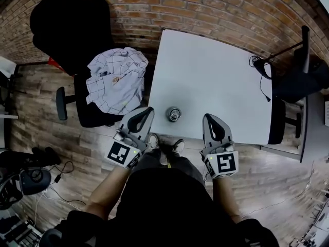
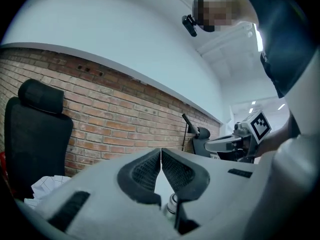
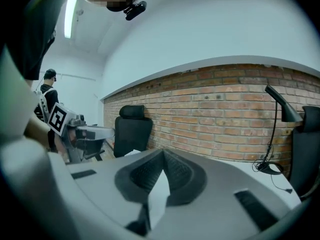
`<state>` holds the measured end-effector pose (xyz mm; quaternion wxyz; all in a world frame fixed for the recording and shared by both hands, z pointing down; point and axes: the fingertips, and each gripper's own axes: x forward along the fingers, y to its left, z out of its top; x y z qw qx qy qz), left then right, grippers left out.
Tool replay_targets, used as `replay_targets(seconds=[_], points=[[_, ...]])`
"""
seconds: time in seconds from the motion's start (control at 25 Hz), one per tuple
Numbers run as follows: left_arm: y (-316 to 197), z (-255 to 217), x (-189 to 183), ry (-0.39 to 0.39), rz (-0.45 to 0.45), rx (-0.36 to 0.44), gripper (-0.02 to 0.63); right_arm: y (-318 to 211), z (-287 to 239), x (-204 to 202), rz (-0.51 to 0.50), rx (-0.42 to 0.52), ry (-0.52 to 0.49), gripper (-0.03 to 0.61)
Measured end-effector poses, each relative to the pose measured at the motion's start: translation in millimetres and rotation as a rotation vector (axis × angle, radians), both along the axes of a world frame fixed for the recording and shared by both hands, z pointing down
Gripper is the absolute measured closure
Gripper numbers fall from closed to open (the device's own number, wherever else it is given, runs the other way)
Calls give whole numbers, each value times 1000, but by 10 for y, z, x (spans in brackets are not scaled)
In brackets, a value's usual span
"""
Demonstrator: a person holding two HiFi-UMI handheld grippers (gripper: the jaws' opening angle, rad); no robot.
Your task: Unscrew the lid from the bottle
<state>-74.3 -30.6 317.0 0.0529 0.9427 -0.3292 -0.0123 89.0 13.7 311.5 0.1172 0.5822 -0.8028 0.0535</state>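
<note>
A small bottle with a metal lid (image 1: 174, 114) stands upright near the front edge of the white table (image 1: 216, 76), seen from above in the head view. My left gripper (image 1: 146, 112) hangs at the table's front edge, just left of the bottle, shut and empty. My right gripper (image 1: 212, 121) sits to the bottle's right over the table edge, also shut with nothing held. In the left gripper view the bottle's lid (image 2: 172, 202) peeks out below the closed jaws (image 2: 161, 156). The right gripper view shows its tips (image 3: 163, 156) meeting, and the bottle is not visible there.
A black office chair (image 1: 77, 30) with a checked shirt (image 1: 117, 78) draped on its seat stands left of the table. A black lamp and cable (image 1: 288, 50) sit at the table's right end. A brick wall (image 1: 205, 9) runs behind. Gear lies on the wooden floor at the lower left (image 1: 25, 181).
</note>
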Motion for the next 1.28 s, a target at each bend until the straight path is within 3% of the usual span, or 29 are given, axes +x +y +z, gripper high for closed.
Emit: replay_targets(seconds=[0.12, 0.28, 0.36, 0.4, 0.72, 0.88, 1.0, 1.28], points=[[81, 26, 99, 6, 39, 4, 588, 16, 123, -16, -28, -23, 1, 565], [217, 208, 265, -5, 117, -77, 586, 34, 329, -76, -84, -61, 5, 553], [258, 317, 339, -24, 150, -82, 539, 52, 451, -119, -122, -82, 9, 541], [268, 367, 377, -34, 167, -76, 497, 57, 526, -138, -141, -95, 12, 522], [338, 822, 632, -85, 265, -158, 408, 90, 1191, -347, -310, -213, 7, 366], [332, 976, 743, -105, 335, -133, 354, 103, 1427, -448, -387, -234, 13, 333], [297, 1026, 818, -131, 386, -53, 334, 78, 1580, -499, -428, -224, 20, 319], [298, 1166, 993, -166, 504, 43, 292, -32, 1836, -716, -513, -212, 15, 274]])
